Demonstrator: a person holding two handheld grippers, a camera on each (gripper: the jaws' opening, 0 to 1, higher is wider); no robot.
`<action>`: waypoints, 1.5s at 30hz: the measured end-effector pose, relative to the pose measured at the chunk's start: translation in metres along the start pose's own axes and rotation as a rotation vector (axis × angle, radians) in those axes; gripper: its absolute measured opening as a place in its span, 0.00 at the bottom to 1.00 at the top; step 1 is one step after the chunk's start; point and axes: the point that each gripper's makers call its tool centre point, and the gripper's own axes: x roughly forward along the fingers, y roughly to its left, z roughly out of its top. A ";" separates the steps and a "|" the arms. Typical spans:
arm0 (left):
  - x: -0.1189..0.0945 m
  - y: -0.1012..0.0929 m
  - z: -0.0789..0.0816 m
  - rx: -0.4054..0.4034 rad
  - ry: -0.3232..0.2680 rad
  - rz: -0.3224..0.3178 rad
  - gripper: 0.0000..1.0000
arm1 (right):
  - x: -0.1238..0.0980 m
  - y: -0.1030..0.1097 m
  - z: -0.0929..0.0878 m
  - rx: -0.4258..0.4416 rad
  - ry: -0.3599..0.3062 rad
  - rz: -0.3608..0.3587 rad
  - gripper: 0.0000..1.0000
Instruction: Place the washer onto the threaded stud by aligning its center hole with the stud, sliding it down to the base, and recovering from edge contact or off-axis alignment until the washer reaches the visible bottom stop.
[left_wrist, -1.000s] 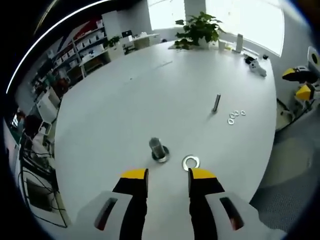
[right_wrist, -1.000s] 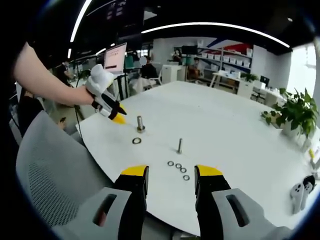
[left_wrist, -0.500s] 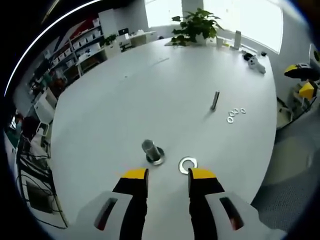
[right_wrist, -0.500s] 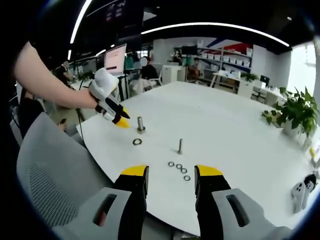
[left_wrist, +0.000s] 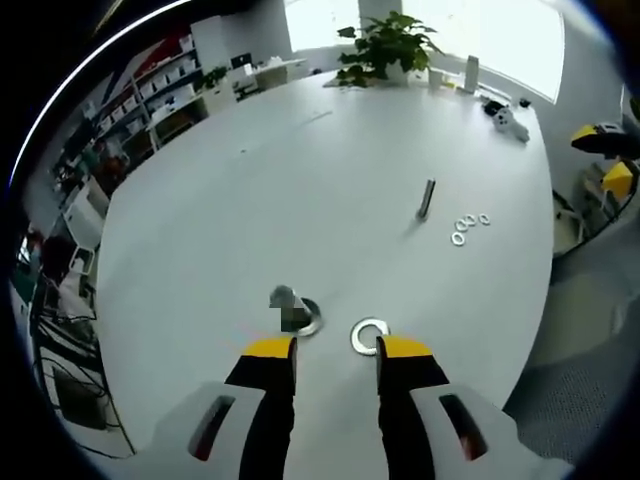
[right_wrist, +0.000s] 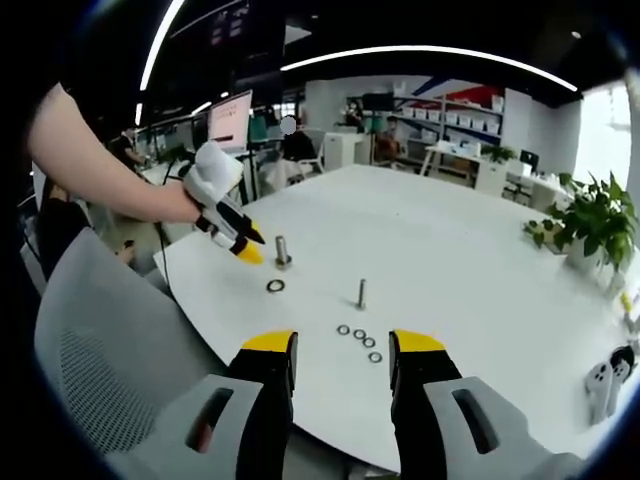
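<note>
Where jaws gape, washer (left_wrist: 369, 336) just beside stud (left_wrist: 287, 306).

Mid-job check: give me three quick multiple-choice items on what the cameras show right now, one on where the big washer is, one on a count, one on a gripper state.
1. Where is the large washer?
A. flat on the table beside the thick stud
B. on the stud
C. in the left gripper

2. How many small washers lie near the thin stud?
A. two
B. four
C. six

3. How does the right gripper stand?
A. shut on a washer
B. open, holding nothing
C. shut on the stud

Answers: 1 A, the ring lies on the white table just ahead of the left gripper's jaws; 2 B, four rings show in the right gripper view; 3 B, its jaws stand apart with nothing between.
</note>
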 end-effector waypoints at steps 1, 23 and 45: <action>0.001 0.000 0.000 0.001 0.002 -0.002 0.30 | 0.000 0.000 0.000 0.000 -0.001 -0.001 0.39; 0.017 -0.006 0.002 0.030 0.041 -0.024 0.29 | 0.000 -0.002 0.002 0.021 -0.013 -0.001 0.39; 0.032 -0.010 0.002 0.060 0.080 -0.037 0.29 | -0.001 -0.003 0.002 0.038 -0.024 0.000 0.39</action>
